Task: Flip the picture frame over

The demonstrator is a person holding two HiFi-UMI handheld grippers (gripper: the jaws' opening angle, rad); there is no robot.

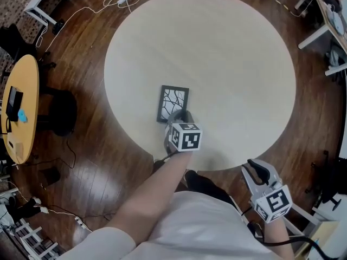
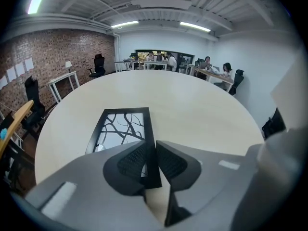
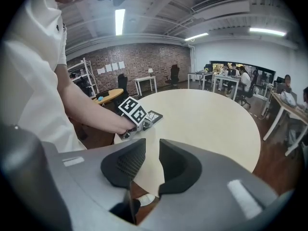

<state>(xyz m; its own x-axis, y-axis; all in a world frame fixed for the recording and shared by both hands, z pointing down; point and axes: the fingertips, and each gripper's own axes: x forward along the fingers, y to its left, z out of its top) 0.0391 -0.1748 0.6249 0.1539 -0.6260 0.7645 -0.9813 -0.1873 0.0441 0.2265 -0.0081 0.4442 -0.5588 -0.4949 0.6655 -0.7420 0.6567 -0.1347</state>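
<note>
Here, in the head view, the black rectangular picture frame lies flat on the round pale bench, picture side up, near the edge closest to the person. The left tongs come down at a slant onto its near right corner. That corner seems chosen because it is the closest part to reach, and a hold on one rail would let the frame be tipped up on its far side and turned. The right tongs hang off the bench edge, well apart from the frame, apparently kept clear so they do not get in the way.

In the left gripper view, the frame stretches away from the camera with its branch drawing showing. Its right-hand rail runs between the pads of the left tongs, which are clamped on it near the bottom corner, one pad over the glass side and one outside the rim. The frame looks level on the bench, not yet lifted.

In the right gripper view, the right tongs stand slightly apart with nothing between them. The frame lies far ahead and to the left, by the other gripper's marker cube.
</note>
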